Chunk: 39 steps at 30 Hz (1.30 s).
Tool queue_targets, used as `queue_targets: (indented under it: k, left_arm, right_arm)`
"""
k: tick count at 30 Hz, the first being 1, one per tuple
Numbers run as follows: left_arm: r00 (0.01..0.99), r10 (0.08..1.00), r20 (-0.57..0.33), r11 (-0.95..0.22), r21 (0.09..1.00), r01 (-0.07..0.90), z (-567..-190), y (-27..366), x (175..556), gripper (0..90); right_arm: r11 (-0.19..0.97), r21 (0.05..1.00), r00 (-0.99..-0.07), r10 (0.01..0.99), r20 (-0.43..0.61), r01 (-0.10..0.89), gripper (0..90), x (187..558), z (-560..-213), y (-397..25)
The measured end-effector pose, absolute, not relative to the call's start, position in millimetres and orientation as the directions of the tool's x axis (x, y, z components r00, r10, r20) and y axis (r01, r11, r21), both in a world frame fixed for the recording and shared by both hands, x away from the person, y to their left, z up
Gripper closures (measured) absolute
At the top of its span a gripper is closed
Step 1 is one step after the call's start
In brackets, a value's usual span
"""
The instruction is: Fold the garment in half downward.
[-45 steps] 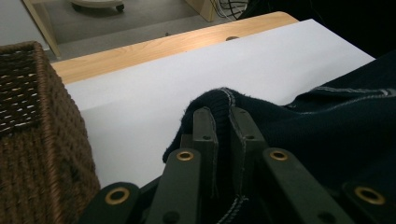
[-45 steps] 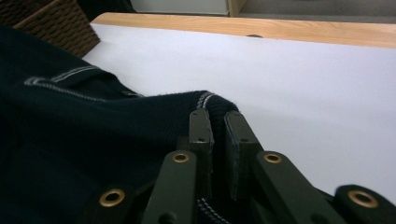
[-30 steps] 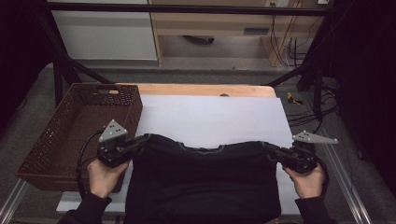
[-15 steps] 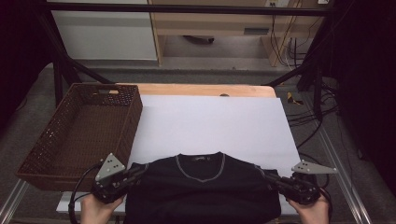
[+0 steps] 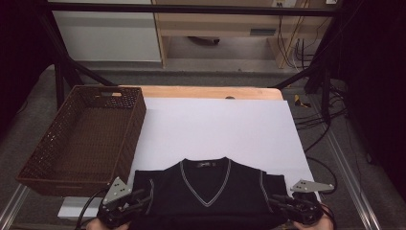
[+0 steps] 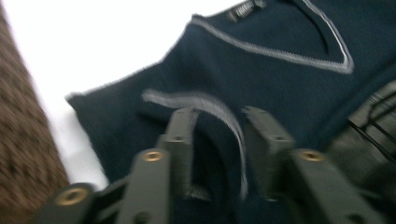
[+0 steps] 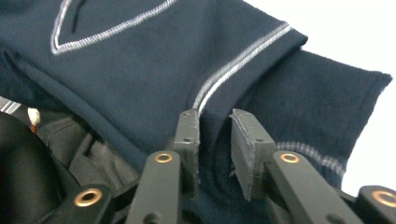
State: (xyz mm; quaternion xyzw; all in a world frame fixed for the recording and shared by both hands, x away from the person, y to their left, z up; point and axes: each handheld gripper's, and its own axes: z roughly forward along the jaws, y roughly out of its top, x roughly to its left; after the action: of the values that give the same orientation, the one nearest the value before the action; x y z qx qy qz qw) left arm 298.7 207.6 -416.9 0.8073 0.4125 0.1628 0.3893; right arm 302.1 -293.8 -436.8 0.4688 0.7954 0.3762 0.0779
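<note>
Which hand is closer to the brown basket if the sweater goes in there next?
Left. The left hand-held gripper grips the sweater on the side right next to the wicker basket. The right hand-held gripper holds the far edge, across the sweater from it.

A brown wicker basket [image 5: 84,136] sits at the left, on the table beside the white sheet [image 5: 215,129] (wooden table edge [image 5: 201,92] showing beyond it); cables [image 5: 318,129] trail at the right.
</note>
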Motion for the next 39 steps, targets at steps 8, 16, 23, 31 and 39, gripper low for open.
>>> queue_targets:
  k: [8,16,23,31,39]
  left_arm:
    - [0.587,0.809,-0.021,-0.333,0.807,0.488,-401.4,192.6,328.0,19.3]
    - [0.590,0.807,-0.016,-0.361,0.777,0.515,-399.8,178.1,363.1,3.4]
    - [0.566,0.824,-0.027,-0.353,0.757,0.549,-416.3,173.7,385.3,2.4]
    - [0.512,0.858,-0.031,-0.331,0.728,0.600,-435.4,177.6,397.5,12.1]
    - [0.456,0.890,-0.018,-0.323,0.681,0.657,-450.6,180.3,409.7,27.7]
  right_arm:
    - [0.251,0.783,-0.566,0.810,0.152,0.569,21.9,325.4,-424.9,-286.3]
    - [0.223,0.814,-0.558,0.817,0.144,0.536,5.5,358.4,-423.1,-276.2]
    - [0.197,0.818,-0.542,0.825,0.159,0.541,3.3,376.9,-427.5,-270.9]
    - [0.202,0.803,-0.527,0.835,0.158,0.560,2.9,376.7,-438.4,-274.5]
    - [0.211,0.789,-0.522,0.838,0.158,0.577,2.7,373.0,-445.9,-279.2]
